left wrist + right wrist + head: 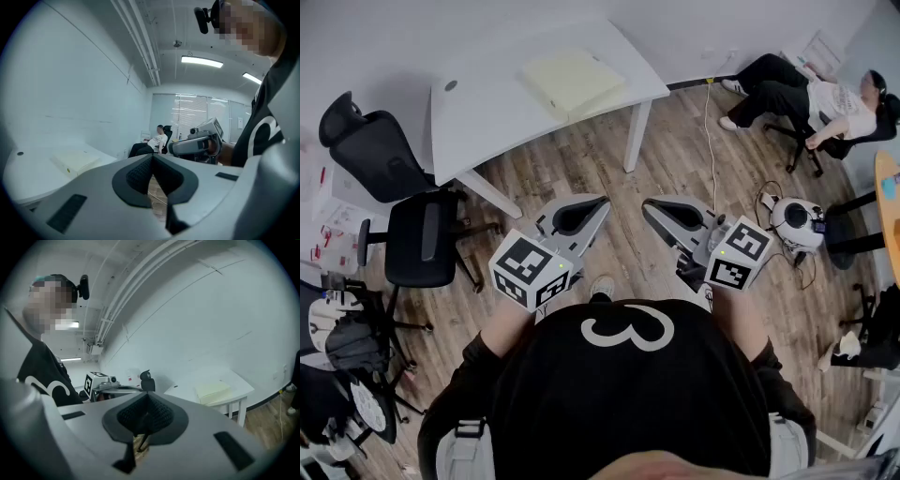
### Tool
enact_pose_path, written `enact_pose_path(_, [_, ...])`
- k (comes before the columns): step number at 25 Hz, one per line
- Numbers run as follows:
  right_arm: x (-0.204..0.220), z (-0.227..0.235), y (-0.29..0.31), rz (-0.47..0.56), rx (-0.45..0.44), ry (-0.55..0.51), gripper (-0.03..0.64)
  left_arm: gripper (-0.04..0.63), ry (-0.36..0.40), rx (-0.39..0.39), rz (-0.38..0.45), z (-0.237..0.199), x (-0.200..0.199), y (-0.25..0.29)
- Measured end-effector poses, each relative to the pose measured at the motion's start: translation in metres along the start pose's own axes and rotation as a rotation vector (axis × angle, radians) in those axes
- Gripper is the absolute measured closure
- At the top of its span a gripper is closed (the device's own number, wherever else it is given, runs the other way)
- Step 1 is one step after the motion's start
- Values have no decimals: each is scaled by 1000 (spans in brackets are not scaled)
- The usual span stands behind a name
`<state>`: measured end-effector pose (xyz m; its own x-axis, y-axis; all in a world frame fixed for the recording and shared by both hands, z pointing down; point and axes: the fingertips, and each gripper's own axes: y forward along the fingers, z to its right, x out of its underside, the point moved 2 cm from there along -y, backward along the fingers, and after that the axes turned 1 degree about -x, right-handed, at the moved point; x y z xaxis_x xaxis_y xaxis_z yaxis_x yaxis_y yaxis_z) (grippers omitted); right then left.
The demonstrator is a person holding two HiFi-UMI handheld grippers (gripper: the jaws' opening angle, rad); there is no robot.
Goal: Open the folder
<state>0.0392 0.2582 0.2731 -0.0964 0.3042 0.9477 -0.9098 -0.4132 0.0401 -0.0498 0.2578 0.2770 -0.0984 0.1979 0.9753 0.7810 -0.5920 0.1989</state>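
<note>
A pale yellow folder (572,80) lies closed on the white table (487,103) ahead of me. It also shows as the folder (75,161) at the left of the left gripper view and as the folder (213,391) right of centre in the right gripper view. My left gripper (602,201) and right gripper (649,204) are held side by side over the wooden floor, well short of the table, tips turned toward each other. Both are shut with nothing between the jaws. The left gripper (153,158) and right gripper (146,397) each see the other.
Black office chairs (403,206) stand to the left of the table. A seated person (806,94) is at the far right, with a white cable (710,141) along the floor and a round white device (795,223) nearby. A wooden tabletop edge (888,206) shows at the right.
</note>
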Motion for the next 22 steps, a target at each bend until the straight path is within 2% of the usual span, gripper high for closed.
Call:
enact_pose_path(8, [-11,12,18,0,12,-10,594,581,4,14,2,-24,-7,5])
enact_pose_path(22, [-25,70,82,14,45,48,594,581,-13,31,-19,-112,-8,28])
